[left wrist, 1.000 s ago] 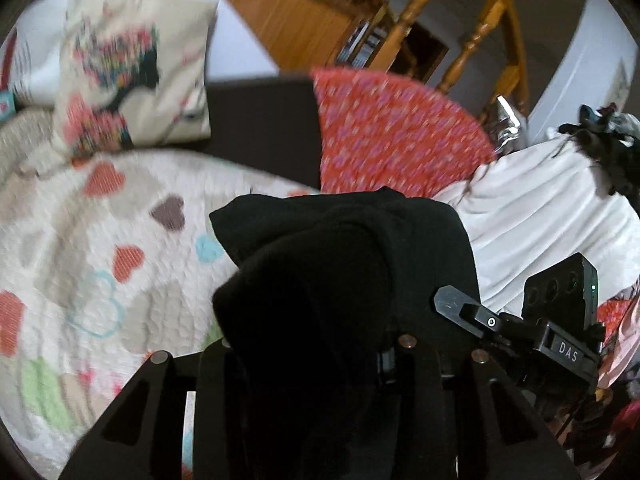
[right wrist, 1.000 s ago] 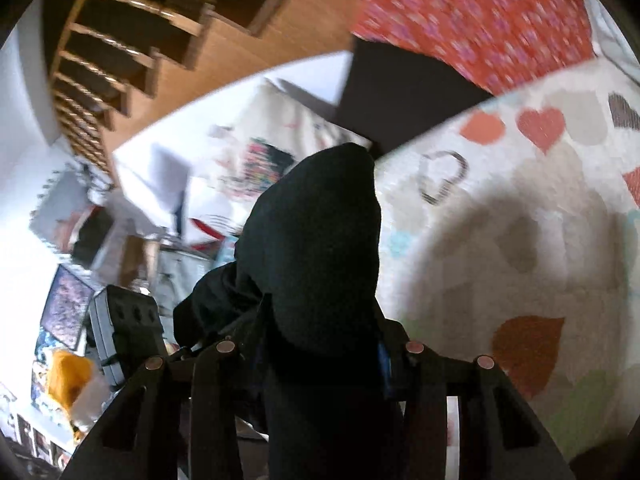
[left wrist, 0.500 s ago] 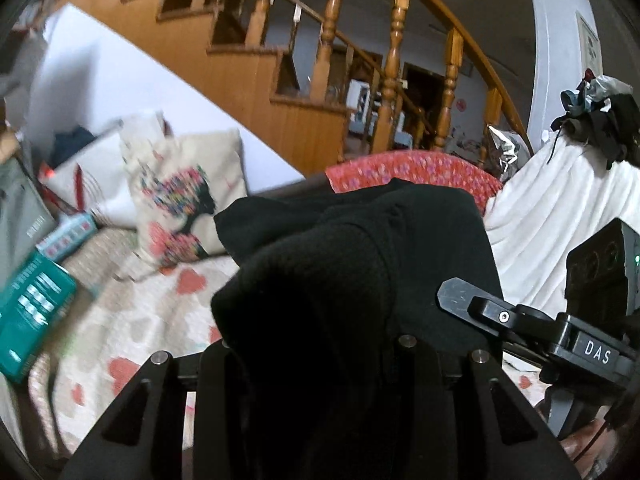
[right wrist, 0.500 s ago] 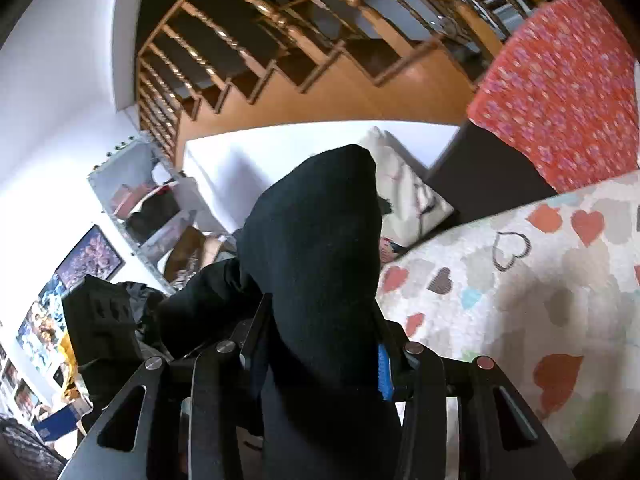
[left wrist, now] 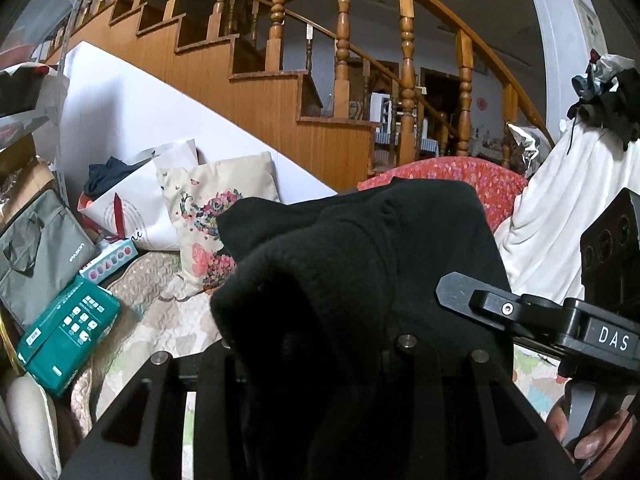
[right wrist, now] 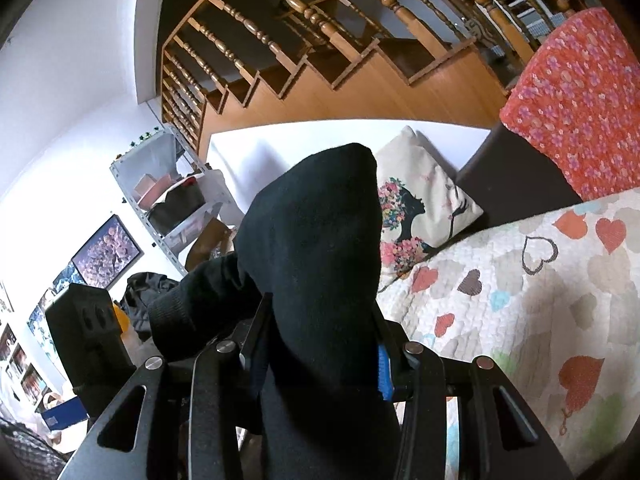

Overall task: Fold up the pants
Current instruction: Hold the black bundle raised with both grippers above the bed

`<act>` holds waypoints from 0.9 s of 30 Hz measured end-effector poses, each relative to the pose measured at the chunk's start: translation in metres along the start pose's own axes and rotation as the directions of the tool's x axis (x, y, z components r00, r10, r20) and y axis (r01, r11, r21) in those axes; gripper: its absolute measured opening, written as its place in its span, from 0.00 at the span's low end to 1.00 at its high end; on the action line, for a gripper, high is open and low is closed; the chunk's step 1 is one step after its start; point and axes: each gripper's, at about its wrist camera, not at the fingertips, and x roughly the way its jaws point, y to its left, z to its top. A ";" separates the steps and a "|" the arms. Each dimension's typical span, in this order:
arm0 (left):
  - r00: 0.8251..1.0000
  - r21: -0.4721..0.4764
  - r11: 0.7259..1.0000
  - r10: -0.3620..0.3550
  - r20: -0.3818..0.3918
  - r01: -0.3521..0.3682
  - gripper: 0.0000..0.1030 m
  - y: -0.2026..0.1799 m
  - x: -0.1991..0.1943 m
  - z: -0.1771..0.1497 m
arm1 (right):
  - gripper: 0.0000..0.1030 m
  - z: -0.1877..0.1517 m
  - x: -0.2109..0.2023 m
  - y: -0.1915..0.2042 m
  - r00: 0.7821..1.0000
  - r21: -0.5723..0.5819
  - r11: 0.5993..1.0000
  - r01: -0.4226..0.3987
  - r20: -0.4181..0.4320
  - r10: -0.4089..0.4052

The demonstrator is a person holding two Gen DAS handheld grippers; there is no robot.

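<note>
Left gripper (left wrist: pixel 320 344): black two-finger tool, jaws clamped on a thick bunch of the black knitted fleece pants (left wrist: pixel 360 264). The fabric mounds up over the fingers and hides the pads; the grip is read from the cloth bulging out of the jaw gap.

Right gripper (right wrist: pixel 320 344): same build, jaws pinching another fold of the same pants (right wrist: pixel 312 248). A blue pad (right wrist: pixel 385 372) shows at the right-hand finger, pressed against the cloth. A ribbed edge of the garment hangs off to the left of the jaws.

Position of the garment — held up in both tools, raised clear of the cream quilted bedspread with coloured hearts (right wrist: pixel 540 280), which lies below and to the right in the right wrist view. How far the rest of the cloth hangs down cannot be told.

The right gripper also appears at the right edge of the left wrist view (left wrist: pixel 472 300), marked "DAS", with fingers of a hand (left wrist: pixel 588 440) on its handle.

Surroundings: a cream cushion with floral print (left wrist: pixel 216 216) beside a white panel; wooden staircase with turned balusters (left wrist: pixel 340 60) behind; a red flowered cloth (right wrist: pixel 576 96) over a dark piece of furniture.
</note>
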 end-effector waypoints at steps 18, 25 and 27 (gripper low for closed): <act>0.997 0.028 1.000 -0.003 -0.077 0.005 0.35 -0.012 0.027 -0.011 | 0.45 -0.007 0.003 -0.027 0.999 0.072 0.997 0.029 -0.024 -0.028; 0.994 0.031 0.999 -0.007 -0.112 0.010 0.35 -0.015 0.040 -0.016 | 0.45 -0.010 0.007 -0.040 0.999 0.100 0.994 0.044 -0.036 -0.041; 0.993 0.032 0.999 -0.008 -0.120 0.012 0.35 -0.017 0.044 -0.017 | 0.45 -0.010 0.008 -0.043 0.998 0.107 0.993 0.048 -0.039 -0.044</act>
